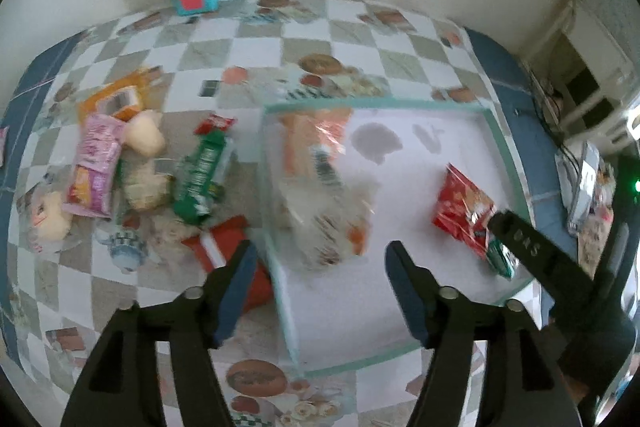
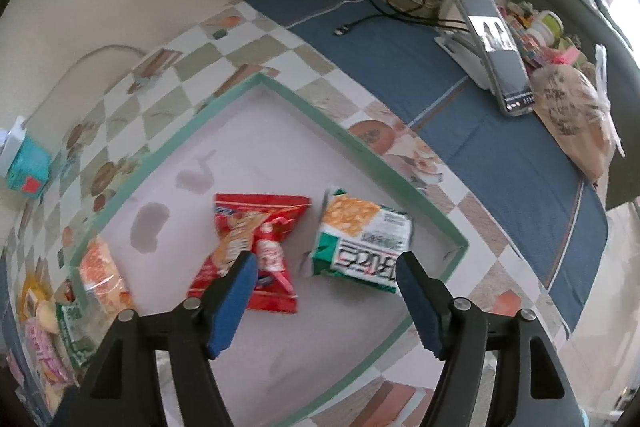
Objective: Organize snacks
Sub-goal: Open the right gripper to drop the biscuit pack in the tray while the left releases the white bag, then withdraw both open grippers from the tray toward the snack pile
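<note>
Both the left gripper (image 1: 320, 259) and the right gripper (image 2: 324, 273) hang wide and empty over the green-rimmed tray (image 2: 352, 143), where three packets lie sorted apart from the snack pile (image 1: 136, 163) on the bench (image 1: 256, 47).

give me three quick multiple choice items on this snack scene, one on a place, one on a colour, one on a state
1. Where does the red crinkled snack bag lie?
A inside the green-rimmed white tray
B on the blue cloth
C on the phone

2. What colour are the right gripper pads?
A red
B blue
C yellow

3. How do the right gripper's jaws stand?
A shut on a bag
B shut on nothing
C open with nothing held

Answers: 1 A, the tray's rim surrounds it; 2 B, both pads are blue; 3 C, the pads stand apart with nothing between.
</note>
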`<state>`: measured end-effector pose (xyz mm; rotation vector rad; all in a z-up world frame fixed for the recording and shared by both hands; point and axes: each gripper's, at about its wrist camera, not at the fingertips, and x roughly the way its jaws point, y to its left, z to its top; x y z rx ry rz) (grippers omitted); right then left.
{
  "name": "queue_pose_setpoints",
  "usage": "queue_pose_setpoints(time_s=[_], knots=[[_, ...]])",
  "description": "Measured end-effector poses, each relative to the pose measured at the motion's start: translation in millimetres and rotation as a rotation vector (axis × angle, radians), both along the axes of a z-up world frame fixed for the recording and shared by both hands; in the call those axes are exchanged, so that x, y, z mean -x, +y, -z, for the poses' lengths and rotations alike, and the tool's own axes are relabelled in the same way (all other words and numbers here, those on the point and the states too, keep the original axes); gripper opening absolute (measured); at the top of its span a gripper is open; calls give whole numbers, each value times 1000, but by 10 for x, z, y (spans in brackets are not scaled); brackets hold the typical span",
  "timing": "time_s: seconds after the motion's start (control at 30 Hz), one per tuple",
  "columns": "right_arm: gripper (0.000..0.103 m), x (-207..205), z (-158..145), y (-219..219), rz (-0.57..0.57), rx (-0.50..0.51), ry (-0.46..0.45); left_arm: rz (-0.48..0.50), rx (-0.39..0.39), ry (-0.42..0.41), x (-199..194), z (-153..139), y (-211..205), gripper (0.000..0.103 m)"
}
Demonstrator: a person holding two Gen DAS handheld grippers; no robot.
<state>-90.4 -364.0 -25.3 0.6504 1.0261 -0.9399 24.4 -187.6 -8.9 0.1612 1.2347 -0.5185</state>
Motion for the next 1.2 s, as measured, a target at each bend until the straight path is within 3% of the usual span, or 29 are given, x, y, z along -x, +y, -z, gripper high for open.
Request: queue_pose_setpoints(time_s=[0.2,0.33,0.43,0.67,0.77,0.97,1.2], knots=[[76,-155,-98,234,-79,32,-14,-171,-30,-31,-303,-85,497,78],[87,-266,-146,459,-146,52,-27,-298,-82,-74,-470,-110,957,80],[87,-376,-184,708,-215,71,-38,-393,-113,-86,-568,-103,1310,90],[88,-681,-267,1316,-397,96,-59,-590,-156,-100,-695,-82,2111,91],[99,-809,-254,1600,-481,75,-78,-655,-162,-100,-716,-69,2370,96],[100,-955,-174,1959,-567,33,-85,-758,-139,-63,-753,-12,2795,97],[100,-1125,-84,2365,-668,-14,-103,-829,-170,-63,-761,17,3121,97]])
